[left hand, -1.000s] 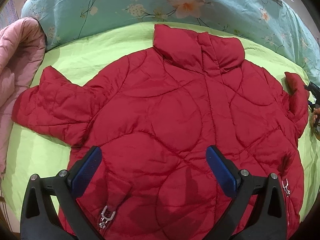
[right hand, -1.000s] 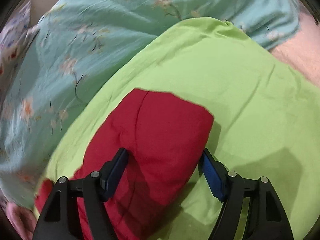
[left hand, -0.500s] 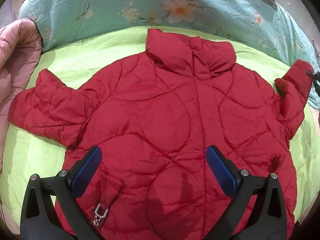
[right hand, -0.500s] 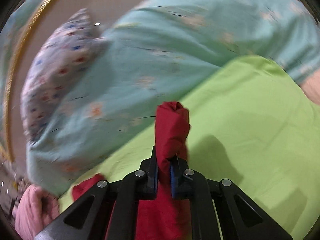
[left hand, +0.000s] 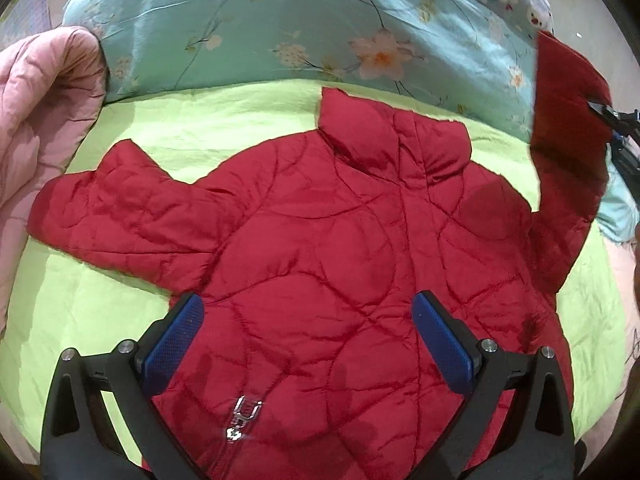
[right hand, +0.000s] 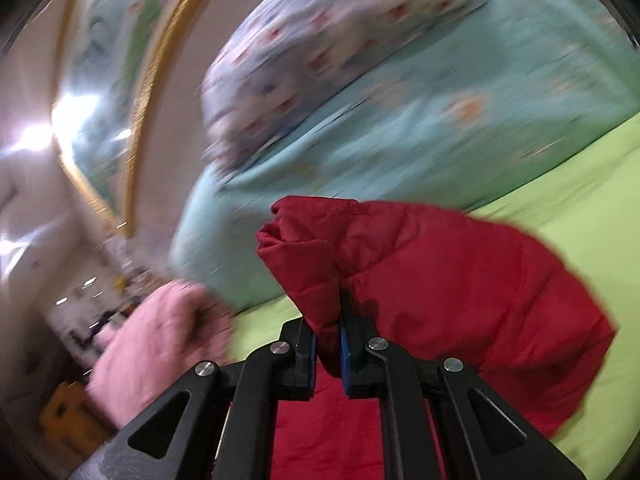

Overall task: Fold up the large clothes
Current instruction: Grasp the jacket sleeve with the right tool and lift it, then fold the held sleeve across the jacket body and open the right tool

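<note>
From my left wrist view, the red quilted jacket (left hand: 328, 248) lies spread flat on the lime-green bed sheet (left hand: 80, 312), collar (left hand: 396, 136) pointing away from me toward the turquoise floral quilt (left hand: 248, 20). Its left sleeve (left hand: 120, 216) stretches out flat toward the pink blanket (left hand: 36, 112) bunched at the edge. My left tool (left hand: 308, 340) hangs above the jacket's lower half with its blue pads (left hand: 444, 348) spread wide, gripping nothing. A metal zipper pull (left hand: 244, 416) shows between the two arms of the tool. On the far side, the right sleeve (left hand: 564, 128) is lifted off the bed and stands up in front of the quilt, its cuff pinched by my right tool (left hand: 608, 114), which is only partly visible at the frame edge.

From my right wrist view, my right tool (right hand: 328, 344) has its fingers pressed together on the red sleeve cuff (right hand: 308, 256), with fabric squeezed between the blue pads (right hand: 345, 364). The rest of the sleeve (right hand: 460, 288) bulges out to one side above the green sheet (right hand: 592, 208). Behind it the quilt (right hand: 440, 120) and a patterned pillow (right hand: 304, 52) are heavily blurred, and the pink blanket (right hand: 160, 340) sits lower down. A gold-edged frame (right hand: 140, 92) curves along the wall, possibly a mirror or picture, though the blur makes that hard to confirm.
</note>
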The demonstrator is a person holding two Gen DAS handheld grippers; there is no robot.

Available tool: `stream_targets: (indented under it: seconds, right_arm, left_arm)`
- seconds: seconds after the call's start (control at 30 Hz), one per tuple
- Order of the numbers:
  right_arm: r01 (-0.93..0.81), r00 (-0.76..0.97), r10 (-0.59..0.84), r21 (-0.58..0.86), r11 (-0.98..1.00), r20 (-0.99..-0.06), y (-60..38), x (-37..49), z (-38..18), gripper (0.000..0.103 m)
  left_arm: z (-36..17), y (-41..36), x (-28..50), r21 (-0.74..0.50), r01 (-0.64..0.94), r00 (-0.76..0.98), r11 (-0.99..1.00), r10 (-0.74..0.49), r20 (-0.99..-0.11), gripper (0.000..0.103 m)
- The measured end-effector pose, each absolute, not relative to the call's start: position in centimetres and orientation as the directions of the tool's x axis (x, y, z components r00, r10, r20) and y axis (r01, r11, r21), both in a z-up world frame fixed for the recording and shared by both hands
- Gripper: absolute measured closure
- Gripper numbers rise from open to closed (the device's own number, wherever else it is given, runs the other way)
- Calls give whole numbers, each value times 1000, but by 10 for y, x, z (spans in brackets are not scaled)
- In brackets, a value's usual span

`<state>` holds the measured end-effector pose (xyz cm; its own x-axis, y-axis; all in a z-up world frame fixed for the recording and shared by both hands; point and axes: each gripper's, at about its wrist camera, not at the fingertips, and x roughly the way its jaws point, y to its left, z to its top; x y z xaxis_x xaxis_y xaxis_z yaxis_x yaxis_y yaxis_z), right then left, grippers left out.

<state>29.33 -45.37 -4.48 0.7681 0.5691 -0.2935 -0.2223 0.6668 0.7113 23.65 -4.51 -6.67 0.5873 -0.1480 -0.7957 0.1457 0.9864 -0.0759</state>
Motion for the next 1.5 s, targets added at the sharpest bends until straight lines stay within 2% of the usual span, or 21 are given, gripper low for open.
stream_targets:
  seconds: [0.27,0.5,0.73,0.8,0.83,0.87,0.9,1.0,1.1,1.17,1.27,1.37,1.5]
  right_arm:
    - [-337,561,780,785,520,-277,-311,320,-70,94]
    - [-265,441,839,847,462,-319,-242,349,-132,93]
    - [-220,397,838,847,484,-375,-224,355,-170,83]
    - [-213,389,834,843,494,-391,-221,359,-174,78]
    - [-205,382,838,848,488,-390,-221,359,-176,67]
    - [-192,371,843,856,481,-390,-220,360,-179,45]
    - [-186,367,844,858,479,-392,-220,359,-181,39]
    - [-194,383,826,838,510,-414,-221,357,-180,38]
    - [-222,392,845,854,470,-363,-228,350,-173,38]
    - [-246,434,825,833,496,-363,-238,344,-162,39]
    - [-256,532,745,762,595,-403,-267,332,-144,39]
    - [-196,626,632,693,694,-456,-310,322,-136,46]
    - [-79,683,477,593,801,-553,-356,314,-140,51]
  left_arm:
    - [-69,-11,227,-106,113,586,988,-153,-796,0]
    - [-78,14,224,-123,86,574,989,-150,-805,0]
    - [-93,20,232,-130,74,552,989,-149,-820,0]
    - [-99,18,236,-130,77,545,989,-151,-825,0]
    - [-101,17,237,-130,78,541,988,-151,-827,0]
    - [-103,15,238,-131,81,538,988,-154,-829,0]
    - [-105,14,239,-133,84,534,988,-157,-831,0]
    - [-110,11,243,-144,88,520,986,-169,-837,0]
    - [-110,9,247,-180,98,517,979,-204,-831,0]
    - [-107,2,252,-202,114,517,973,-232,-824,0]
    - [-99,-16,261,-233,159,536,959,-282,-796,0]
    - [-96,-41,275,-262,228,543,938,-346,-766,0]
    - [-114,-74,309,-272,254,504,928,-367,-782,0]
